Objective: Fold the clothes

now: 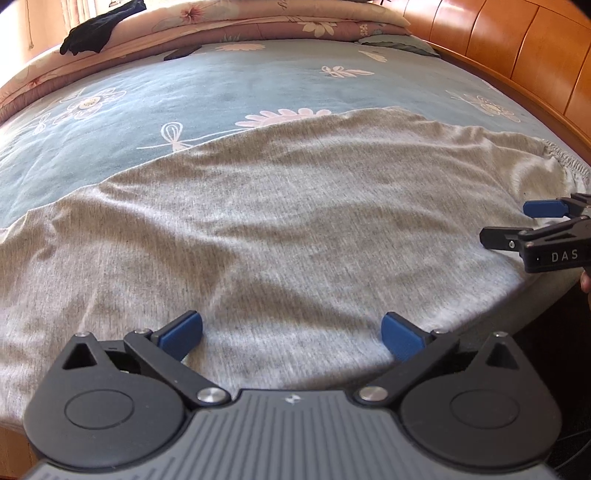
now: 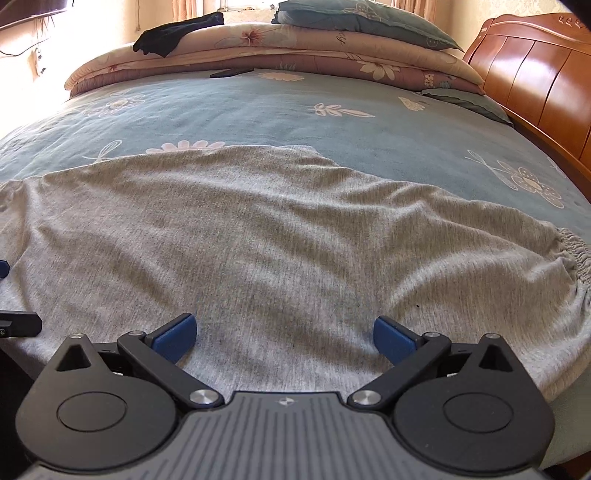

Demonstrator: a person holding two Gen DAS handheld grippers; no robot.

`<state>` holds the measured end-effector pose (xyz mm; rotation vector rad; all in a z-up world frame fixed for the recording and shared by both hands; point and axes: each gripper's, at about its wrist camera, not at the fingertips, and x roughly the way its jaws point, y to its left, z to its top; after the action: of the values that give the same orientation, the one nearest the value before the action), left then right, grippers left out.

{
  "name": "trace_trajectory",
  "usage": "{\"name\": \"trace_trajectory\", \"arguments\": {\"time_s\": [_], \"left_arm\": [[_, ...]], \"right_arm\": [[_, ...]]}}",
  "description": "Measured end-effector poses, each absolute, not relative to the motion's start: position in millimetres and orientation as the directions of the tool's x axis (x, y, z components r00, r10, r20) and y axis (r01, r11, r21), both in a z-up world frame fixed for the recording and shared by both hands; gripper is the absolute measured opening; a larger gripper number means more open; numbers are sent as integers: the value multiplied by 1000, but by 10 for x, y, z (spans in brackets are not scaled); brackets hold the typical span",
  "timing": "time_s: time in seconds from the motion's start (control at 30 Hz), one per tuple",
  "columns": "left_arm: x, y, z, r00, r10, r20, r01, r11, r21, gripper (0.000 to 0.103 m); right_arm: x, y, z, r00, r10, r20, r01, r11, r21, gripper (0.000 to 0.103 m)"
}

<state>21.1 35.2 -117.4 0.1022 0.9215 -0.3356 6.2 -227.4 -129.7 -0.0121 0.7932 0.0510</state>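
The heather-grey knit garment with a gathered elastic band (image 1: 280, 221) lies spread flat and slightly rippled across the near part of the blue floral bedsheet (image 1: 192, 96); its elastic band bunches at the far right by the bed's edge. The left gripper (image 1: 291, 334) hangs above the garment's near edge, its 2 blue pads spread wide with only grey cloth showing between them, gripping nothing; whether the pads touch the cloth is hard to tell. The right gripper (image 2: 285, 338) stands likewise splayed over the near right part of the garment (image 2: 280, 236), holding nothing; in the left view it enters from the right edge, cut off by the frame. The garment's left end runs out of both views. At the far side a folded pink floral quilt (image 2: 280, 48) carries a blue-grey pillow (image 2: 369, 22) and a crumpled black cloth (image 2: 173, 35); a thin dark flat object (image 2: 232, 72) lies on the sheet just before the quilt, too small to identify. An orange-brown wooden headboard (image 2: 535, 74) rises at the far right.
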Motion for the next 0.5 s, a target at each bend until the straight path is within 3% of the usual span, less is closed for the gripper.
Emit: {"name": "trace_trajectory", "arguments": {"time_s": [0.1,0.2,0.37,0.5], "left_arm": [[280,539,-962,621,-263,-738,318,945,-70,102],[571,659,-846,636,-312,-706,298,943,-148,102],[913,762,-1106,542,-423,-726,237,906,-351,102],[573,954,-1199,540,-449,-712,236,893,-384,102]], "right_arm": [[43,-2354,-1332,699,74,-712,-43,997,62,103],[50,-2260,-1379,706,30,-707,-39,999,4,103],[51,-2223,-1394,712,15,-702,-29,1000,-8,103],[30,-2262,-1397,714,32,-699,-48,999,-2,103]]}}
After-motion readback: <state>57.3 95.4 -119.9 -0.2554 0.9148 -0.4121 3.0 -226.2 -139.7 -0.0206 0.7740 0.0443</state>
